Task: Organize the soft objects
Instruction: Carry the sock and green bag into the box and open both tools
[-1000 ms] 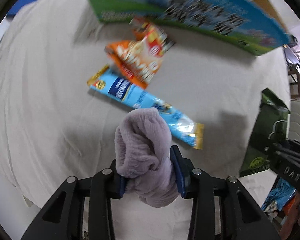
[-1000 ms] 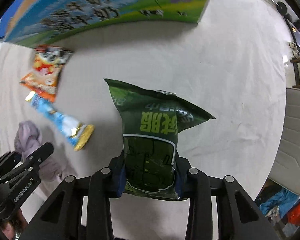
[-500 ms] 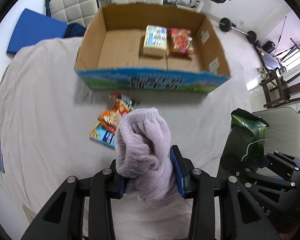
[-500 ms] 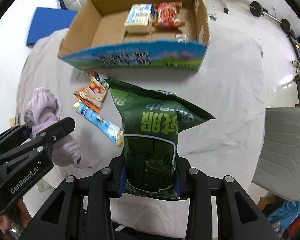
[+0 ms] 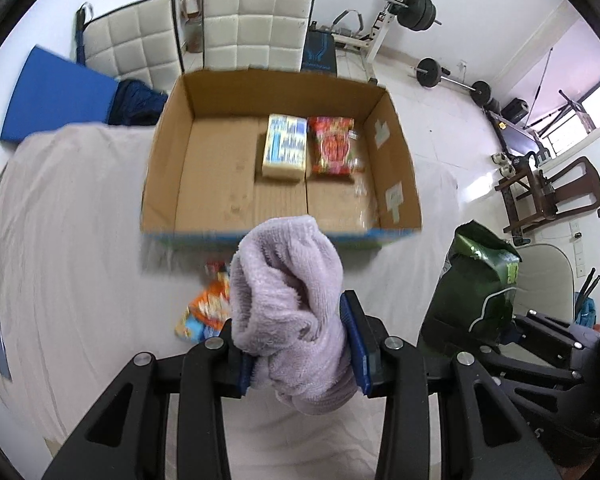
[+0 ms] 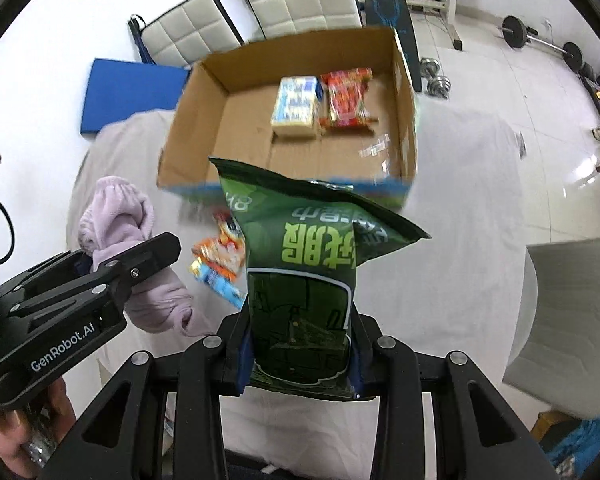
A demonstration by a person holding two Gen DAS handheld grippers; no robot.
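Left gripper [image 5: 300, 354] clamps one sock [image 5: 288, 300] — right gripper [image 6: 298, 354] clamps one chip bag [image 6: 304, 272]

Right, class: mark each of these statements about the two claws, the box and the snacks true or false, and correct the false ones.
1. The left claw grips a lilac sock. True.
2. The right claw is open. False: it is shut on a green bag.
3. The box holds two packets. True: a pale pack and a red pack, side by side.
4. The green bag lies inside the box. False: it is held up in front of the box.
5. Some snacks lie on the cloth outside the box. True.
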